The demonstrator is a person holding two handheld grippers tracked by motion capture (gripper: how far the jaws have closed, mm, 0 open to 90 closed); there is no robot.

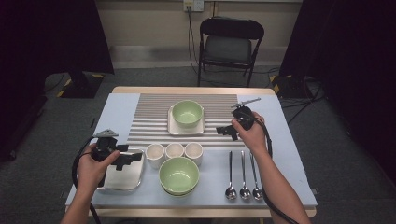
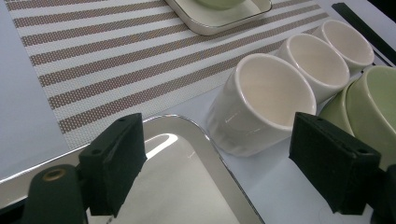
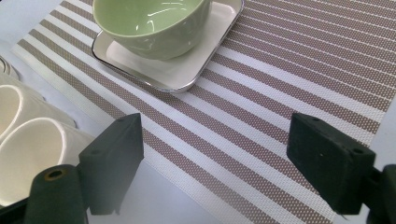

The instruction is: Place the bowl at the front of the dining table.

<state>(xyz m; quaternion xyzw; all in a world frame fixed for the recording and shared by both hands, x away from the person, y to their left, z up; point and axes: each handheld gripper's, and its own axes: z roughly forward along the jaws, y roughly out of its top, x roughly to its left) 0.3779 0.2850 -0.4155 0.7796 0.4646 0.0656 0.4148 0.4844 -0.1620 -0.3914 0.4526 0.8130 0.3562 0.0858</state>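
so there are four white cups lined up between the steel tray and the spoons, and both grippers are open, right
Not quite: the high view shows three white cups, not four. They do sit in a row between the steel tray and the spoons, and the left gripper and right gripper are both open.

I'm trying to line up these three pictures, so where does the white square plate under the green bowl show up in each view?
High view: the white square plate sits mid-table, beyond the row of cups.
Left gripper view: the plate is at the top edge, right of middle, cut off by the frame.
Right gripper view: the plate is at upper left, carrying the green bowl.
Shared landmark: the striped mat lying under the plate.
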